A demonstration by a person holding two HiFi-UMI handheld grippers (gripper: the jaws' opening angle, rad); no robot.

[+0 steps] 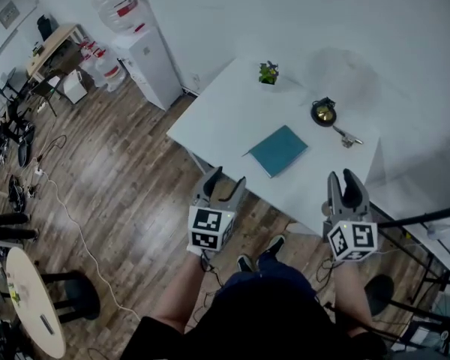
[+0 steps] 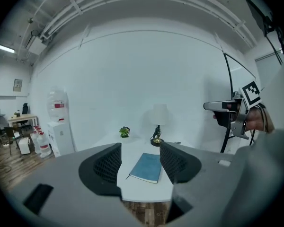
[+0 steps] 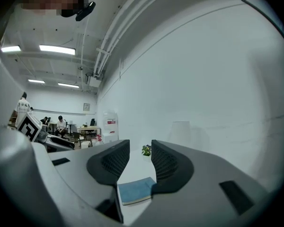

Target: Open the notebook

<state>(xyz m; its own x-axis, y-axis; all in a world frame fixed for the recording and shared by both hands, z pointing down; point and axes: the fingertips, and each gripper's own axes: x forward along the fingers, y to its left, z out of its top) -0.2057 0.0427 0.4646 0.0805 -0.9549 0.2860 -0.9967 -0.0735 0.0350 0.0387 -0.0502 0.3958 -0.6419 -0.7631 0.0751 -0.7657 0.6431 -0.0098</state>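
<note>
We look steeply down on our own dark trousers and shoes over a wooden floor. Just ahead, each of our hands holds a gripper. The left gripper (image 1: 226,177) has its jaws spread wide with nothing in them. The right gripper (image 1: 343,176) has its jaws parted more narrowly, also on nothing. Both point toward a white table (image 1: 225,111), with their tips at about its near edge.

Beyond them a closed teal notebook (image 1: 278,150) lies flat on the tabletop, close to the near edge and about midway along it, turned askew to the edges. It sits between the two grippers and ahead of them, touching neither. Each gripper view frames it through the gap between that gripper's jaws.

We judge the notebook thin, light and somewhat flexible, and likely to slide on the smooth top. One gripper should pin it down while the other lifts the cover at its free long edge. We cannot tell which long side is the spine.

Further on, toward the right edge, stands a lamp (image 1: 324,112) with a small metal object (image 1: 347,137) just beside it. A little potted plant (image 1: 268,73) sits by the far edge, against a white wall.
</note>
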